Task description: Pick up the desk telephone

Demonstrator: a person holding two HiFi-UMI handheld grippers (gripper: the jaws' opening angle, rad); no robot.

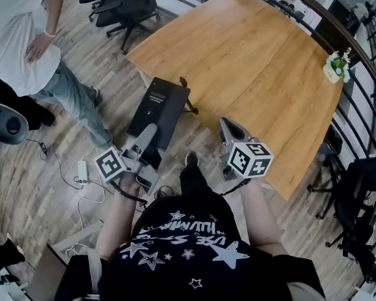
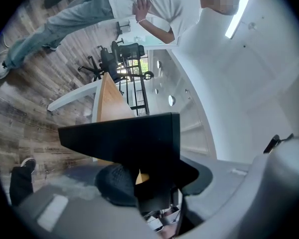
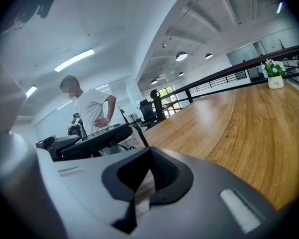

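The desk telephone (image 1: 160, 105) is a flat black slab held off the floor, left of the table corner. My left gripper (image 1: 151, 129) is shut on its near edge. In the left gripper view the black telephone (image 2: 124, 138) fills the space between the jaws of the left gripper (image 2: 139, 178). My right gripper (image 1: 227, 125) hangs beside it to the right, over the table's near edge, shut and holding nothing. In the right gripper view the right gripper (image 3: 147, 178) shows its pads together, and the telephone (image 3: 97, 136) sits to the left.
A long wooden table (image 1: 250, 61) runs ahead and right, with a small potted plant (image 1: 335, 68) at its far end. A person in a white shirt (image 1: 25, 36) stands at left. Office chairs (image 1: 125, 5) stand behind. A power strip (image 1: 83, 170) and cables lie on the floor.
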